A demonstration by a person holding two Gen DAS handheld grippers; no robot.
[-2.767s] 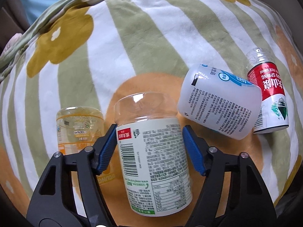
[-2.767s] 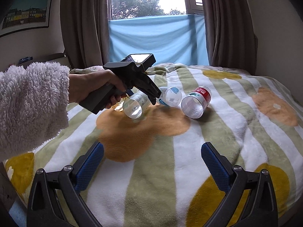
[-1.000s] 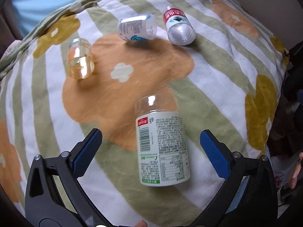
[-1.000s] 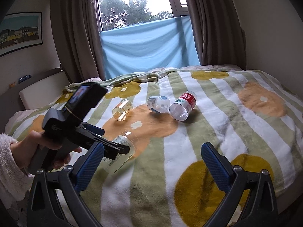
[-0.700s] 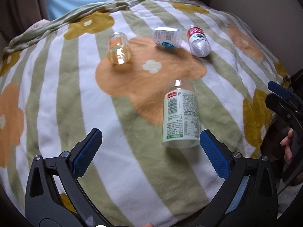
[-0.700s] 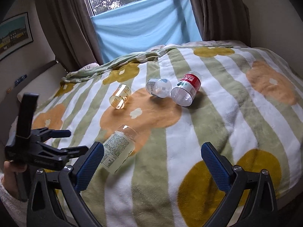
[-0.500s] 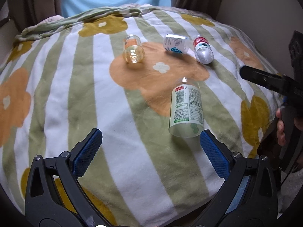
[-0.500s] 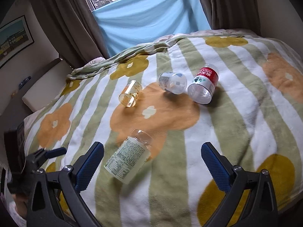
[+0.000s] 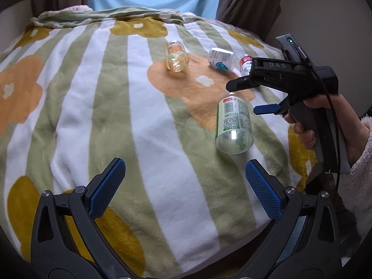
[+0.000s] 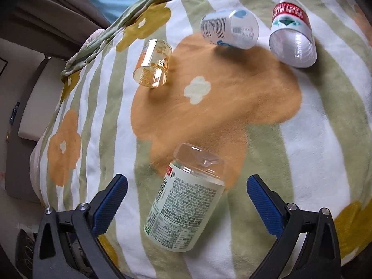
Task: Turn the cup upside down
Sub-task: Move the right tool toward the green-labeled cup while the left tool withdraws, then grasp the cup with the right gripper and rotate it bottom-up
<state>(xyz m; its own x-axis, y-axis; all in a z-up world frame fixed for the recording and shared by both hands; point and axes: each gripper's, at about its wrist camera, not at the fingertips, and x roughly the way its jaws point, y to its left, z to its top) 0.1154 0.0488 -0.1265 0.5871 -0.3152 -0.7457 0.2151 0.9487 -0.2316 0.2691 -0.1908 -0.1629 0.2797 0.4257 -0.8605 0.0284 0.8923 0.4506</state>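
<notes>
— What is hidden or hard to read?

— On the green-labelled cup point(image 10: 186, 207), the label print is too small to make out; it lies on its side on the blanket point(image 9: 116, 107), near the blanket's front right edge, half on the orange flower patch; its clear closed end points toward the middle of the bed, its open mouth toward the front edge. The red-labelled cup point(image 9: 246, 64) is partly covered by the right gripper point(image 9: 241, 98) in the left wrist view; the bed's sides run out of frame.

— Materials and shapes?

— Four cut plastic bottles, cylindrical; one amber and transparent point(image 10: 152, 64), one white with blue print point(image 10: 229, 29), one red-banded with ribbed clear wall point(image 10: 291, 32); all on their sides toward the far right of the blanket; fleece, striped green and white with flower blotches.

— The claws?

— Right gripper: jaws spread wide, straddling the green-labelled cup without touching; blue textured pads point(image 10: 264, 203). Left gripper point(image 9: 186, 188): jaws likewise apart, holding nothing, over the front edge.
</notes>
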